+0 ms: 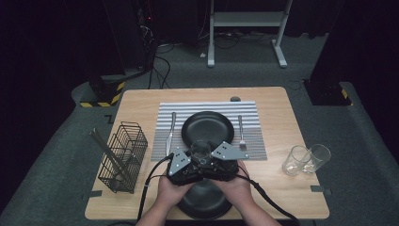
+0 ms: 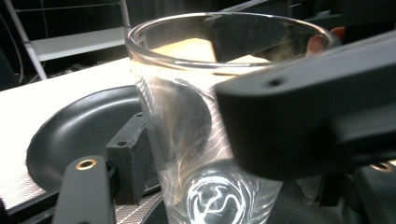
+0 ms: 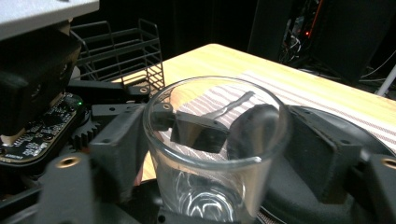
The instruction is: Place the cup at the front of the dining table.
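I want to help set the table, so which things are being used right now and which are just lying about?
In use:
clear drinking glass
left hand-held gripper
right hand-held gripper

Lying about:
two clear glasses
black wire basket
silver fork
silver knife
black round plate
striped placemat

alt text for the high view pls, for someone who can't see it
A person's two hands press both black grippers around a clear drinking glass above a wooden table, beside a black round plate on a striped grey placemat.

Clear glass (image 1: 201, 151) upright btwn both hand-held grippers
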